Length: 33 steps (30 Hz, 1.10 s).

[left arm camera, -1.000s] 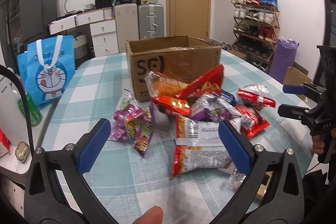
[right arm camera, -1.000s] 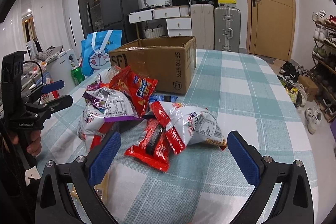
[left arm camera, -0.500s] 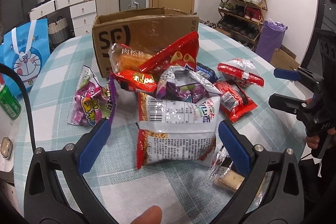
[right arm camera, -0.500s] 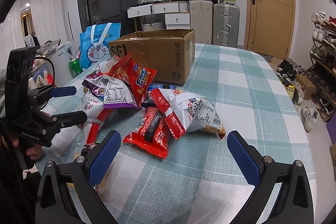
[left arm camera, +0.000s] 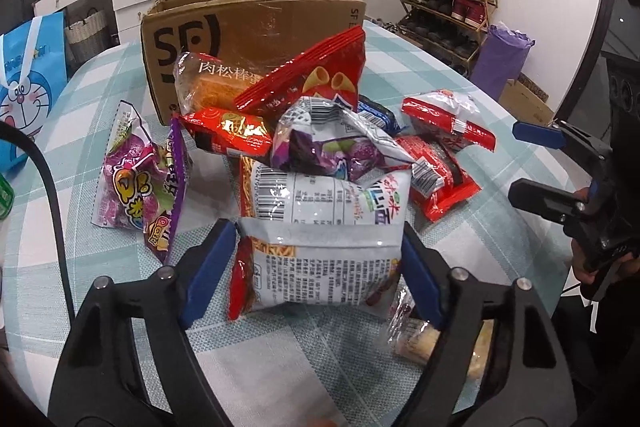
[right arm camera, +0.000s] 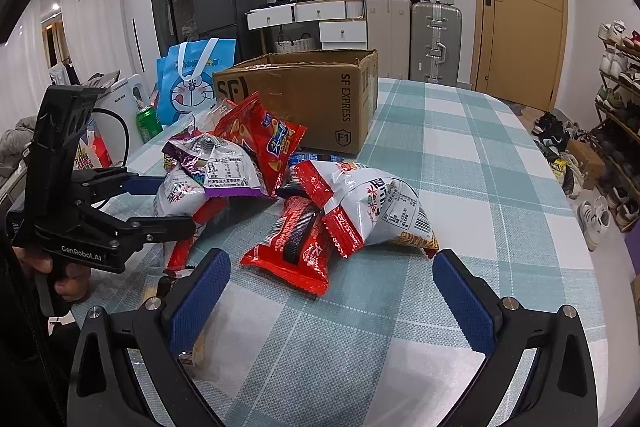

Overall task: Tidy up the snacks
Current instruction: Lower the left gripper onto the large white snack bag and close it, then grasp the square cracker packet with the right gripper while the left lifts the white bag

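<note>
The left gripper (left arm camera: 316, 267) has just been closing, both pads against the near white noodle-snack bag (left arm camera: 320, 251), apparently to lift it toward the cardboard box (left arm camera: 256, 27) beyond the pile; the right gripper (right arm camera: 332, 295) waits wide, empty.

A blue cartoon bag (right arm camera: 192, 83) stands at left, suitcases (right arm camera: 434, 43) and a door (right arm camera: 516, 3) at upper right.
</note>
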Tool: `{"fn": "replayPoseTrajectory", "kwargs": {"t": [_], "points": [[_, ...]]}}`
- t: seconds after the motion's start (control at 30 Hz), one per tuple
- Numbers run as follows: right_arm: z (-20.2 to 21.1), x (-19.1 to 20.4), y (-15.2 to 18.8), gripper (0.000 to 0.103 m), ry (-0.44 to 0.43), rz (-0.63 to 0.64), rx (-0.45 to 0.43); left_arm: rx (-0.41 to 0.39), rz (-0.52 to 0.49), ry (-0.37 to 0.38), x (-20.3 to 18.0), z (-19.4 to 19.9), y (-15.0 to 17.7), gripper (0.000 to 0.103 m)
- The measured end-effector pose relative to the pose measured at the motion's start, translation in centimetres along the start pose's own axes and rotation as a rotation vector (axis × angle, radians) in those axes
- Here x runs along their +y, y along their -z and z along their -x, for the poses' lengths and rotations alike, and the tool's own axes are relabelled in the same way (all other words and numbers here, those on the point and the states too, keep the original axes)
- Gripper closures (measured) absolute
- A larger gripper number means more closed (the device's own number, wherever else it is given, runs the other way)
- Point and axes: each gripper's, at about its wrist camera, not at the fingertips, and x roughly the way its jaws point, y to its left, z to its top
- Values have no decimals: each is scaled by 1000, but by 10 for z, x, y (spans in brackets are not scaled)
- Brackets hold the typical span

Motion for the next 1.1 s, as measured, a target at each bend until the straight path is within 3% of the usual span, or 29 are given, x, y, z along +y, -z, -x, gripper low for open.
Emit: {"fn": "replayPoseTrajectory", "kwargs": {"t": [0.2,0.7,1.1], "points": [[1,5,0,0,-7,13,-1,-15,-24,-44,-6,6,-1,39],[-1,24,3,0,-81,30,30,-77,12,-187,9,40,14,40],[-25,58,18,0,-211,22,147,-129,34,-256,14,63,18,40]]}}
